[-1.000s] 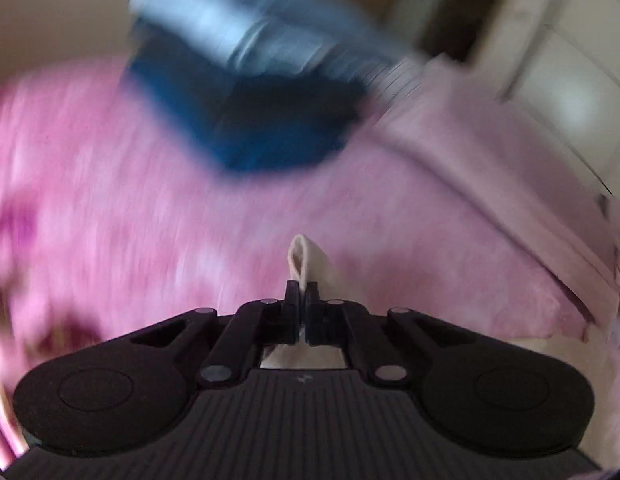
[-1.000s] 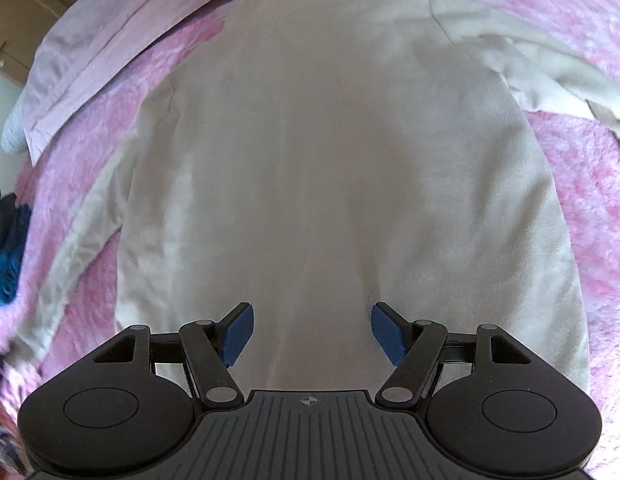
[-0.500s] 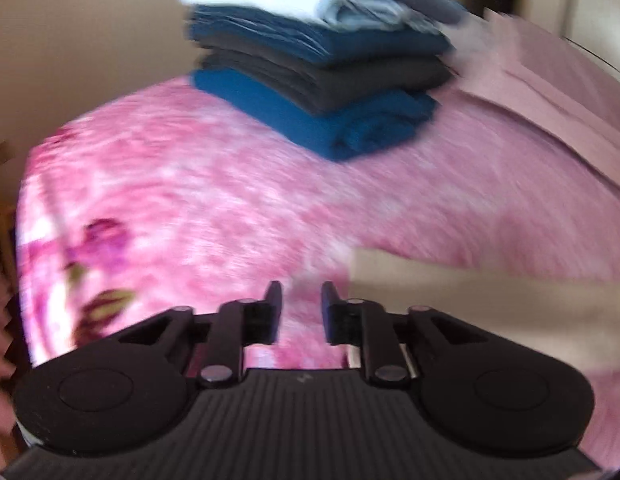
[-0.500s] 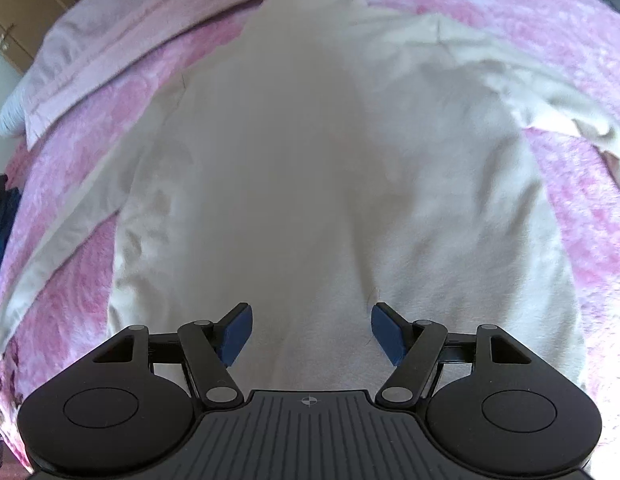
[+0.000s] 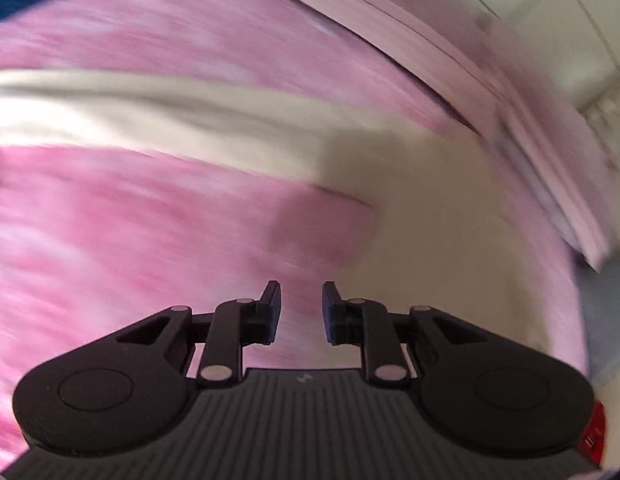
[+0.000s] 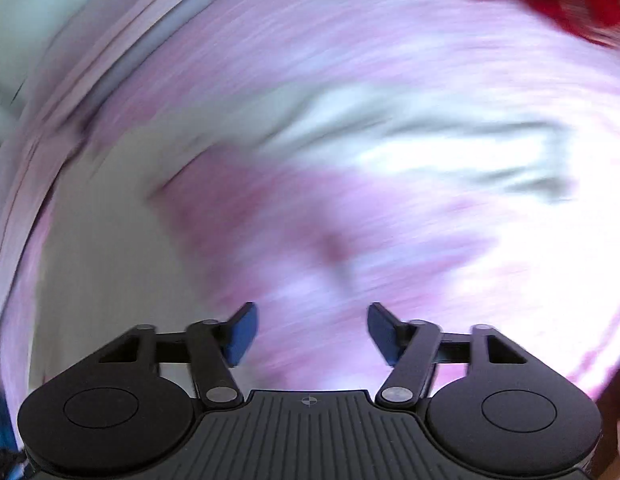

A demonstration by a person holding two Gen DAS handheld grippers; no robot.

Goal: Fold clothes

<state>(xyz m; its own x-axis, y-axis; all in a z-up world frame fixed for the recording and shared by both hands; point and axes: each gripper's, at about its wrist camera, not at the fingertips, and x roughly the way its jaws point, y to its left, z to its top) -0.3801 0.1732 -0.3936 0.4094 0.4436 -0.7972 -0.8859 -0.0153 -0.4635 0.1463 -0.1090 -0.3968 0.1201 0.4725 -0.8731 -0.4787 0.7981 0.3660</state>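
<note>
Your left gripper (image 5: 300, 312) stands slightly parted and empty, your right gripper (image 6: 310, 334) is closing on nothing, and the cream sweater (image 5: 429, 208) at two o'clock lies unfolded.

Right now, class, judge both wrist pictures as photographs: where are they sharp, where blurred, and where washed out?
Left wrist view: the left gripper is sharp, but the pink bedspread and cream sweater are streaked by motion blur. Right wrist view: the right gripper is sharp, the bedspread blurs into arcs, and glare washes out its right side.
</note>
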